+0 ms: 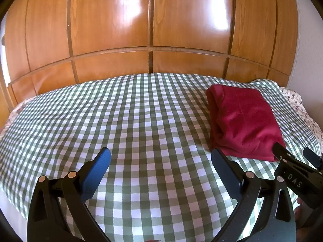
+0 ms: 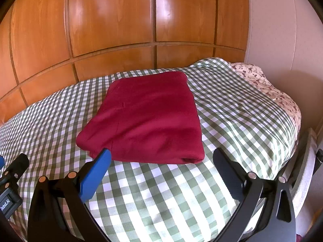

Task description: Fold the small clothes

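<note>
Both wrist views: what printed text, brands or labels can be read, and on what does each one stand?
"DAS": white letters on the black body of the right claw, at the right edge of the left wrist view.
"RobotAI", reading uncertain: white print running sideways on the black body of the left claw, at the left edge of the right wrist view.
No text shows on the folded dark red garment or the green-and-white checked bedspread.

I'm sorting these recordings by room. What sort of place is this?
Most likely a bedroom: a bed with a green checked cover, a flowered sheet showing at its far corner, and a wall of glossy wooden wardrobe doors behind it. A folded red garment lies on the cover.
</note>
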`<state>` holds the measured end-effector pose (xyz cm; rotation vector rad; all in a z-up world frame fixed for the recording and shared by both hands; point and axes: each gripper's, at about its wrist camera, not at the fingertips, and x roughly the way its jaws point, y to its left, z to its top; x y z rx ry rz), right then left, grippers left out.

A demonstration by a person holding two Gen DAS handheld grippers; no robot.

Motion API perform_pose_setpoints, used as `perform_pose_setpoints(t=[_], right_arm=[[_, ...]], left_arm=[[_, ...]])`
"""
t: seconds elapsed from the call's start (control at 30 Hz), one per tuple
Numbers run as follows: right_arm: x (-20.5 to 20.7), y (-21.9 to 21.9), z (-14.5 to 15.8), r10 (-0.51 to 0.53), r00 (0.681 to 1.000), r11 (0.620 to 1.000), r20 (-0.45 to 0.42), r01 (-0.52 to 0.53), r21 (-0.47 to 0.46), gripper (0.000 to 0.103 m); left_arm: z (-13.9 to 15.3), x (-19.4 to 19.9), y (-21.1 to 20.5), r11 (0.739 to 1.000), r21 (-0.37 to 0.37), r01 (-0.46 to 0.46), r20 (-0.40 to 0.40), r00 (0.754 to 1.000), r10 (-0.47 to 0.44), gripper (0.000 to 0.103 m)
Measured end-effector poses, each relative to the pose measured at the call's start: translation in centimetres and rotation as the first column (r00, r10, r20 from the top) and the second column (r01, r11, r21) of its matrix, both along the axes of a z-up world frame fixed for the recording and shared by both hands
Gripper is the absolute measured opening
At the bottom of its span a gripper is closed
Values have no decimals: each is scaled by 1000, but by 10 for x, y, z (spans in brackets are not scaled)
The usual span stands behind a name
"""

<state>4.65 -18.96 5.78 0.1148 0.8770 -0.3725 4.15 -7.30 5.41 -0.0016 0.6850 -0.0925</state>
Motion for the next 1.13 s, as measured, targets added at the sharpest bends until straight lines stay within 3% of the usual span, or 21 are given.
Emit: perform_pose_setpoints(t=[0.77,1.0,1.13], right_arm=[[3,3,-13,-9,1000,1000,-26,9,6,101],[6,-2,-14,-5,1000,1000,-27,6,23,101],[10,-30,-4,-55,999,998,0,55,33,101]], left_arm=[[-8,7,-3,999,2,44,-11,999,-44,99],[-19,19,0,1000,10,9,-71,997,-8,99],[-29,26,2,1000,24,-9,-101,995,12,98]])
